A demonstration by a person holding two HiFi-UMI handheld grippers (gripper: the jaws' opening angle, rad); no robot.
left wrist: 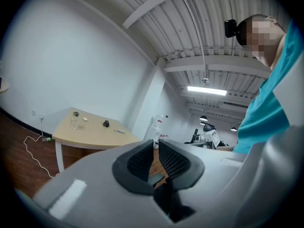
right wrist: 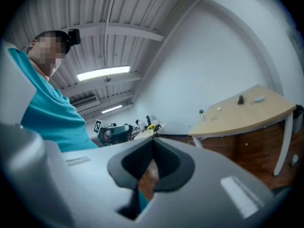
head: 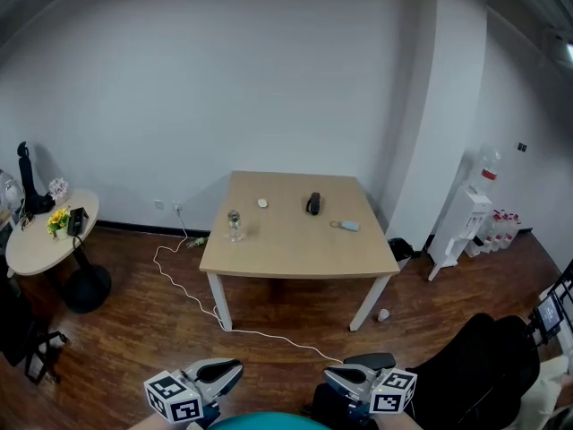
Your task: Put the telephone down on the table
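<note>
Left tool (head: 235, 368) and right tool (head: 337, 371) sit at the bottom of the frame, both clenched on nothing. Well apart from them, at frame centre, stands the pale wooden worktop (head: 286, 251). The small dark telephone (head: 312, 204) rests on it, right of middle.

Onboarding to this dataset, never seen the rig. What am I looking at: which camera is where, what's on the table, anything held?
There is no robot. A person holds a two-jaw gripper in each hand. The wide room shot comes from a camera on the person's head. The other two come from cameras riding on the left gripper and the right gripper, each looking along its own jaws. Both pairs of jaws are closed and hold nothing. Far off, the table carries a dark object, probably the telephone, a clear bottle, a small white round item and a small pale object.
</note>
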